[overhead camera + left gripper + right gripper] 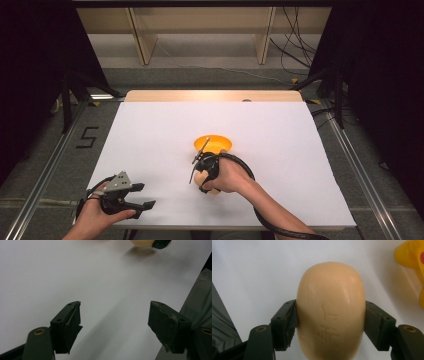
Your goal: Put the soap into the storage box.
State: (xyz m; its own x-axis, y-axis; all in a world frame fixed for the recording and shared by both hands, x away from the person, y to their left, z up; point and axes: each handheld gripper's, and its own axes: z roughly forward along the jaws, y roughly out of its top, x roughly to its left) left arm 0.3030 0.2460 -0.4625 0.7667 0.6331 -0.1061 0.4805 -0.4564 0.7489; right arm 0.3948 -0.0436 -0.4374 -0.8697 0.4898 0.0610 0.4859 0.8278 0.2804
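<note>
A peach, oval soap bar (330, 297) with embossed marks sits between the jaws of my right gripper (331, 321), which is shut on its two sides. In the high view the right gripper (206, 184) holds the soap bar (201, 179) just over the white sheet, in front of an orange bowl (212, 144). The bowl's yellow-orange rim (409, 255) shows at the upper right of the right gripper view. My left gripper (146, 195) rests near the table's front left edge, open and empty. In its own view the left gripper (115, 315) has its jaws wide apart, and the soap bar (141, 242) lies far off at the top.
A white sheet (150, 130) covers most of the table. A strip of bare wood (210, 95) shows along the far edge. Grey floor and metal rails (45, 175) flank the table, with shelving legs and cables beyond.
</note>
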